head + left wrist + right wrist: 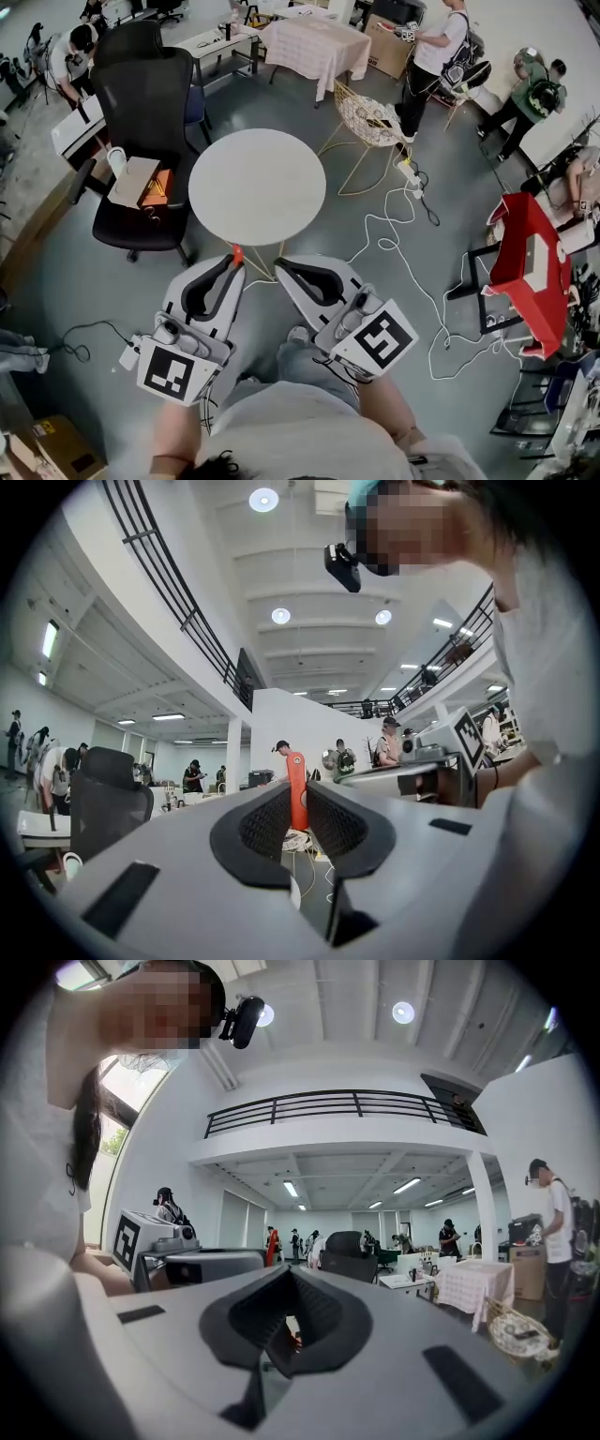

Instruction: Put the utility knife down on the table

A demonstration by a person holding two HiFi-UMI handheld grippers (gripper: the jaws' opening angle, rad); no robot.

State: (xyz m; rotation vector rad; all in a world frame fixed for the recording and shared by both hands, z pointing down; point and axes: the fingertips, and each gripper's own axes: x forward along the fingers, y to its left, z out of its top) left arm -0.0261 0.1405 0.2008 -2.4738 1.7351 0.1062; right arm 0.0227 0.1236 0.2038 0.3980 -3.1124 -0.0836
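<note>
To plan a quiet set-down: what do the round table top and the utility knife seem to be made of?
Round table top: smooth matte white, no grain or glare; perhaps laminate or painted board. Utility knife: even orange body with dull sheen, probably plastic; no blade shows.

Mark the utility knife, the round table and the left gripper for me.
utility knife (297, 785): left gripper view, orange body
round table (258, 187): head view, bare white top
left gripper (232, 267): head view, between its fingertips

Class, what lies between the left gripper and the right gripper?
In the head view, between the left gripper, clamping the orange utility knife, and the right gripper, only the round white table's thin yellow legs and grey floor show.
</note>
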